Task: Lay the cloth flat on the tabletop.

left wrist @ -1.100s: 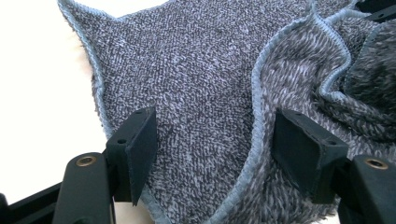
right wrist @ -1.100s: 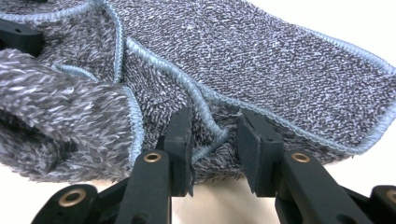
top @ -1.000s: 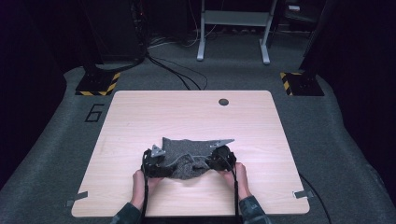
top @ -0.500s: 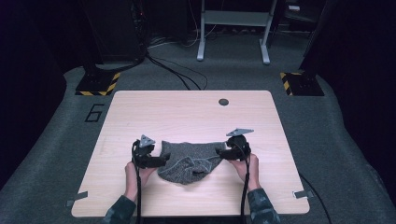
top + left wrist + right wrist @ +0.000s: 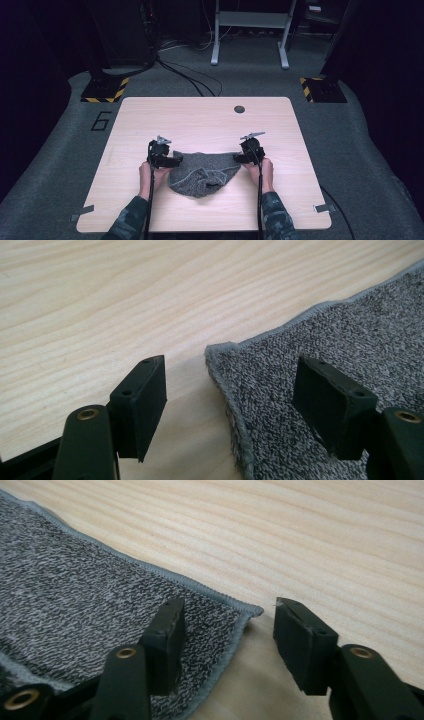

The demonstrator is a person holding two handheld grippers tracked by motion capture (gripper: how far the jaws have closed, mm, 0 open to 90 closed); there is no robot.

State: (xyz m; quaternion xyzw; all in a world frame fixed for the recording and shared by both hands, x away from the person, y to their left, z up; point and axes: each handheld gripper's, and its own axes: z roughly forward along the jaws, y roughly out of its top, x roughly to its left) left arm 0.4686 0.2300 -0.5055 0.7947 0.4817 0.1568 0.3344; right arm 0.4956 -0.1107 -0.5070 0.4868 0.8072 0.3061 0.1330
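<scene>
Cloth: a grey knitted cloth point(image 5: 205, 172) lies on the wooden worktop point(image 5: 200, 120), in the lower middle of the high view, its far edge stretched fairly straight and its near part bunched into a rounded fold.
Left gripper: the left gripper point(image 5: 172, 161) sits at the cloth's left end in the high view. In the left gripper view point(image 5: 230, 405) the cloth's hemmed corner lies between the spread jaws, one jaw over bare wood at lower left, the other over the cloth at lower right.
Left gripper state: spread, the pads not pressing the cloth; the jaws have just been closing a little.
Right gripper: the right gripper point(image 5: 239, 157) sits at the cloth's right end. In the right gripper view point(image 5: 227, 635) the cloth point(image 5: 85, 610) fills the left of the frame, its corner reaching between the jaws.
Right gripper state: spread, one jaw above the cloth, the other above wood, nothing pinched; the jaws have just been closing.
Hands: a hand point(image 5: 150, 175) and a hand point(image 5: 264, 172) hold the grippers from the bottom of the frame.
</scene>
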